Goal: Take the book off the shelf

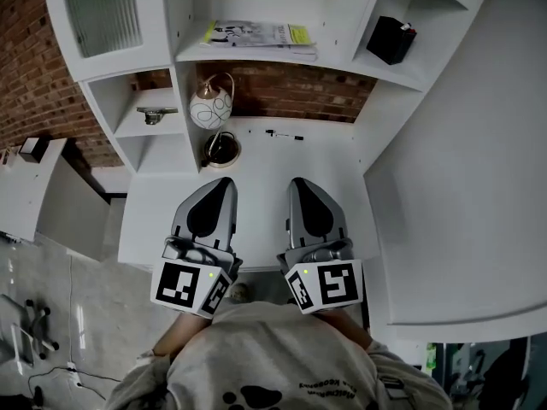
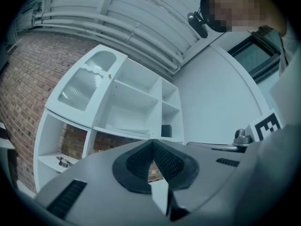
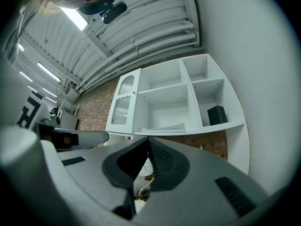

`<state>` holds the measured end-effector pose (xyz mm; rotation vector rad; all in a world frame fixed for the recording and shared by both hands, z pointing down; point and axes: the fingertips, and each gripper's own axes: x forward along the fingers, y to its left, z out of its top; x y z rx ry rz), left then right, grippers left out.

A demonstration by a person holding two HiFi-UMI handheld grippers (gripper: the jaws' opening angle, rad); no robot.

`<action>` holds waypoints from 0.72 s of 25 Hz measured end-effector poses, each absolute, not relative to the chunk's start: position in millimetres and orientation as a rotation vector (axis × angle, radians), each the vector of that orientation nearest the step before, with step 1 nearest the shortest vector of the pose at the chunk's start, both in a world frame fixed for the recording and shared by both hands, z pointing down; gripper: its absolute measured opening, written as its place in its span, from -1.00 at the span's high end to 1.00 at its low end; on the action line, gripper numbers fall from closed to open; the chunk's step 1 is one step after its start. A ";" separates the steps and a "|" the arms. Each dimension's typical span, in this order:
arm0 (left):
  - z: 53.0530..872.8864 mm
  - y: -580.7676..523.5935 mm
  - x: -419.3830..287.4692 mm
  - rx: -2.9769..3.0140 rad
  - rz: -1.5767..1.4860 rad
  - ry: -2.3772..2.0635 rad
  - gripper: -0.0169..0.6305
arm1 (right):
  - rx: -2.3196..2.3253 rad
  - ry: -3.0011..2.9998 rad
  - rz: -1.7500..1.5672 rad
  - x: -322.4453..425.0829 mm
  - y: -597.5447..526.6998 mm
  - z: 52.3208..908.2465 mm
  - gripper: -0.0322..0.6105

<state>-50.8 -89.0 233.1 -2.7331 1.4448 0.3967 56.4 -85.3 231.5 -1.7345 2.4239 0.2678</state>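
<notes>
Grey sweatshirt (image 1: 273,357) fills the bottom of the head view, and just past it the left gripper (image 1: 222,183) and right gripper (image 1: 297,184) sit side by side over the front edge of the white desk (image 1: 256,156), with a clear gap between them. In each gripper view the jaws are pressed together with nothing between them. Ahead of their tips the desk top is bare most of the way to its back edge. There a thin black pen (image 1: 285,134) lies near the middle, and a white globe lamp (image 1: 210,108) on a round brass base (image 1: 222,149) stands at the back left corner, against the upright of the shelf unit (image 1: 184,84). The book (image 1: 261,34) lies flat on the wide middle shelf above the brick-backed recess, close to that shelf's front edge, with the open compartment above it and upright dividers at either end. A black box (image 1: 391,39) stands in the compartment to the right of it, beyond the divider. To the left are a ribbed glass door (image 1: 102,7) and, lower down, a small metal object (image 1: 156,114) on a side shelf. A tall white panel (image 1: 461,186) closes off the desk's right edge, while the left edge drops to open floor.
</notes>
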 end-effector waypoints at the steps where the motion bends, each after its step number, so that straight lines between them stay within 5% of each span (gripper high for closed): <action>1: 233.5 -97.5 -52.3 -2.744 0.400 1.431 0.92 | -1.746 2.414 0.270 55.0 -92.4 231.7 0.84; 18: 229.6 -172.6 -63.2 -2.759 0.436 1.287 0.92 | -1.862 2.370 0.383 42.5 -158.0 233.5 0.84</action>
